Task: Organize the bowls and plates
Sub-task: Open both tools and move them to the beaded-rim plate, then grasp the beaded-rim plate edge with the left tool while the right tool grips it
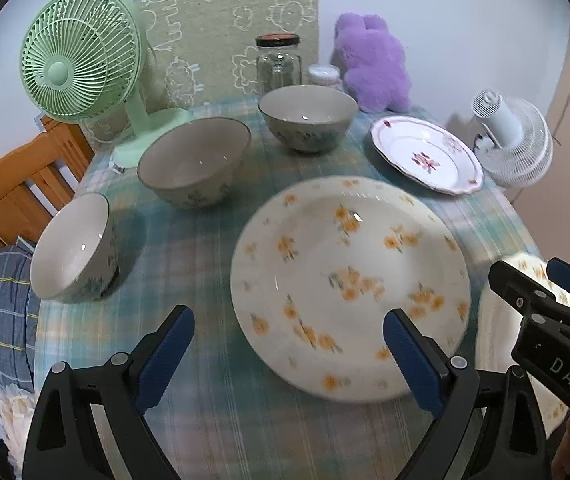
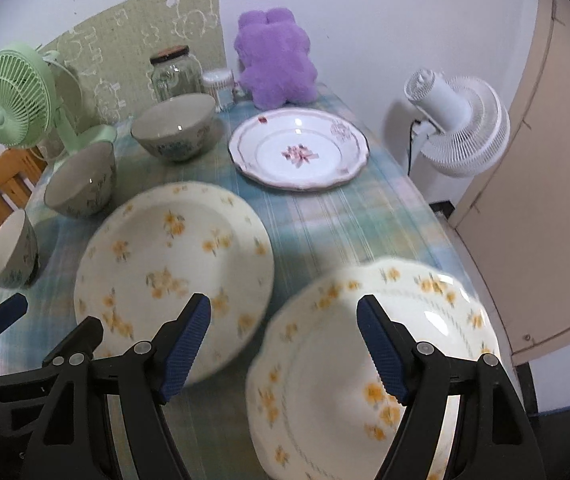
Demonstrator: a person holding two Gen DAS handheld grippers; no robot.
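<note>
A large round plate with yellow flowers (image 1: pixel 349 280) (image 2: pixel 173 264) lies mid-table. A scalloped yellow-flower plate (image 2: pixel 369 368) (image 1: pixel 525 320) lies at the near right. A white plate with a pink flower (image 1: pixel 425 154) (image 2: pixel 299 150) lies at the far right. Three grey bowls stand at the left: a near one (image 1: pixel 73 248) (image 2: pixel 11 250), a middle one (image 1: pixel 193 160) (image 2: pixel 81 180) and a far one (image 1: pixel 307 116) (image 2: pixel 175 126). My left gripper (image 1: pixel 289 336) is open, above the round plate's near-left edge. My right gripper (image 2: pixel 285 328) (image 1: pixel 541 276) is open, above the scalloped plate's left part.
A green fan (image 1: pixel 81 56) stands at the back left, a glass jar (image 1: pixel 279 64) and a purple plush toy (image 1: pixel 373 64) at the back. A white fan (image 1: pixel 513 136) stands off the right edge. A wooden chair (image 1: pixel 17 184) is at the left. A plaid tablecloth (image 1: pixel 205 360) covers the table.
</note>
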